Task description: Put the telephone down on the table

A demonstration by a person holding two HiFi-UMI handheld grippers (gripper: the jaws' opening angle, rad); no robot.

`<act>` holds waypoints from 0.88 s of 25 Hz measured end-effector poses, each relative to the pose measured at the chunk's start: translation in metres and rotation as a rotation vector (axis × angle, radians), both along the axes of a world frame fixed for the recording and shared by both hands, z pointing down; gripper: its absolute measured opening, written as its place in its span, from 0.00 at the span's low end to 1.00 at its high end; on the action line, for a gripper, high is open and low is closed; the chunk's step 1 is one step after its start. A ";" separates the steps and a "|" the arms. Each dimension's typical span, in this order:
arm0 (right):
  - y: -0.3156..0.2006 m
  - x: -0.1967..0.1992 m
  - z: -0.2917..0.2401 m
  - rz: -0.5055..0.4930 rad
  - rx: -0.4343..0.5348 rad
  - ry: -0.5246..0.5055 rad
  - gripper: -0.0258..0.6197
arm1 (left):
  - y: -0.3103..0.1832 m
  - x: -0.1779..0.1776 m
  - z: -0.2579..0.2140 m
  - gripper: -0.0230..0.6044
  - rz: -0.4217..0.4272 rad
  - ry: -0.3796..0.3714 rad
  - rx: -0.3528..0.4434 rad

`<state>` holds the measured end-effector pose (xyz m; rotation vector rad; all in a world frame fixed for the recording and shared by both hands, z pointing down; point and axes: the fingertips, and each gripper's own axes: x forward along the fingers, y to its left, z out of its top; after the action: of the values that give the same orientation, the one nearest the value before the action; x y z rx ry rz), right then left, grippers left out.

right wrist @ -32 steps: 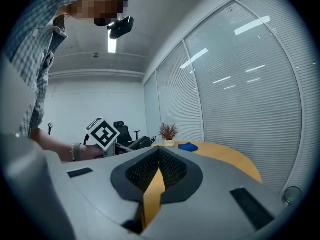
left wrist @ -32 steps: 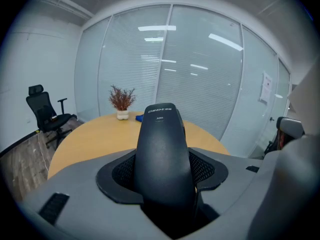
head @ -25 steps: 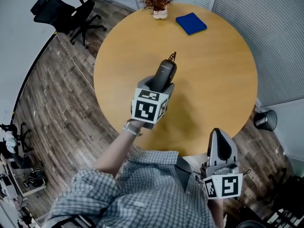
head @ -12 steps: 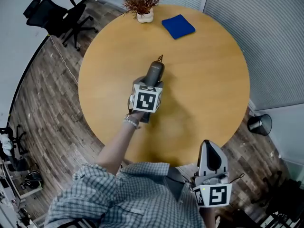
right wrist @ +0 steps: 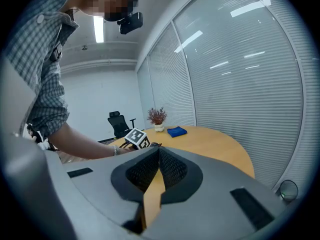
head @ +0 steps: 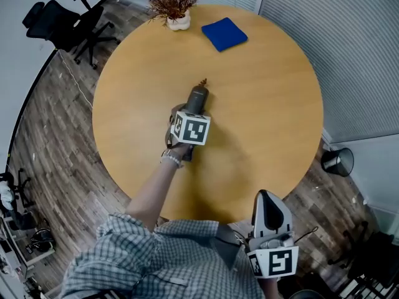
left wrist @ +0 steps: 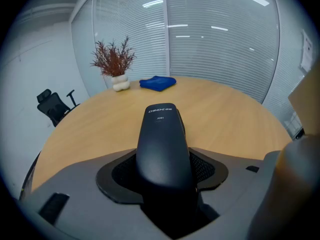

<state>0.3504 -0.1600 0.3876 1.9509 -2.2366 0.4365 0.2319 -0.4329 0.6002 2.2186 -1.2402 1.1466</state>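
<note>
Counting near to far: two grippers, one telephone, one table, one cloth, one plant, one chair.

- Right gripper (head: 267, 197): beside the person's body, off the table's near edge; jaws closed together, nothing between them.
- Left gripper (head: 194, 103): over the round table (head: 268, 92), jaws clamped wide on the dark telephone (left wrist: 162, 139), which points toward the far rim. No view shows whether it touches the tabletop.
- Blue cloth (head: 224, 33) and potted plant (head: 173, 8): at the far edge, near each other.
- Black chair (head: 59, 20): on the floor beyond.

Only the left gripper view shows the telephone's print. Only the right gripper view shows the head camera (right wrist: 131, 21).
</note>
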 end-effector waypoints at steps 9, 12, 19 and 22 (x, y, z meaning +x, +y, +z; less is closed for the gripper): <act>-0.005 -0.010 0.002 0.006 -0.006 -0.013 0.05 | -0.002 0.005 0.007 0.48 0.050 -0.035 0.038; -0.003 -0.018 -0.001 0.002 0.003 -0.006 0.05 | 0.003 0.004 0.002 0.50 0.085 0.027 0.004; -0.001 -0.039 -0.004 -0.014 0.018 -0.007 0.05 | 0.014 0.003 -0.029 0.54 0.157 0.125 0.069; -0.002 -0.049 -0.005 -0.025 0.030 -0.006 0.05 | 0.022 -0.002 -0.047 0.55 0.183 0.154 0.110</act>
<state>0.3010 -0.1623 0.3831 1.9355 -2.2818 0.4087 0.2300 -0.4108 0.5528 2.4935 -1.0802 0.9695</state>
